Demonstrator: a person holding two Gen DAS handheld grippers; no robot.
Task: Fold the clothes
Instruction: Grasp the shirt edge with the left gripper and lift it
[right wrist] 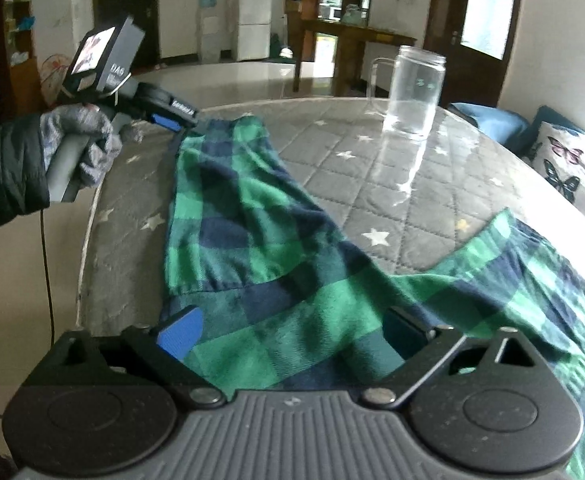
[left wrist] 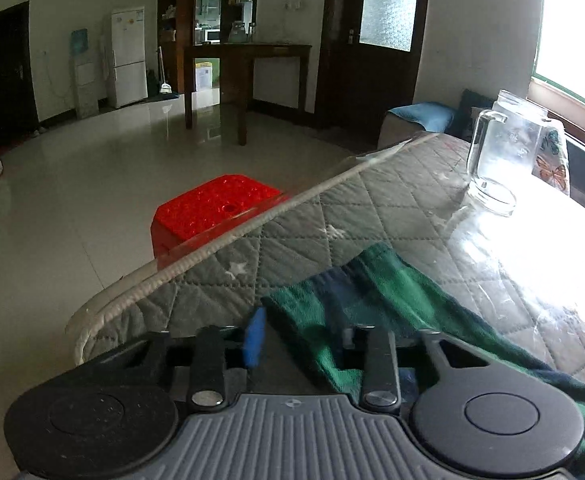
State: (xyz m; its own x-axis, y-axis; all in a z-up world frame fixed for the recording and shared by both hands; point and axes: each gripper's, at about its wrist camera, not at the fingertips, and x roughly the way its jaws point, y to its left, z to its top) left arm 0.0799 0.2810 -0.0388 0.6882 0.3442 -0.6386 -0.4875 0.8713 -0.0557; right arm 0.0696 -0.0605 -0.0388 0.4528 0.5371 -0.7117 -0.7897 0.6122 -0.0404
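A green and navy plaid garment (right wrist: 252, 216) lies spread on the quilted grey table cover (right wrist: 344, 160). One part runs to the far left and another to the right. In the right wrist view my right gripper (right wrist: 292, 332) is open wide over the near edge of the garment, with cloth lying between its blue pads (right wrist: 180, 336). My left gripper (right wrist: 184, 118), held by a gloved hand (right wrist: 80, 140), sits at the garment's far left corner. In the left wrist view the left gripper (left wrist: 300, 336) has its jaws narrow, with that corner of the garment (left wrist: 372, 292) between them and a gap beside the left pad (left wrist: 255, 336).
A clear glass jar with a handle (right wrist: 412, 92) stands on the table beyond the garment. A red stool (left wrist: 212, 208) sits on the floor by the table's rounded edge (left wrist: 220, 240). A butterfly cushion (right wrist: 572, 172) and a blue cushion lie at the right.
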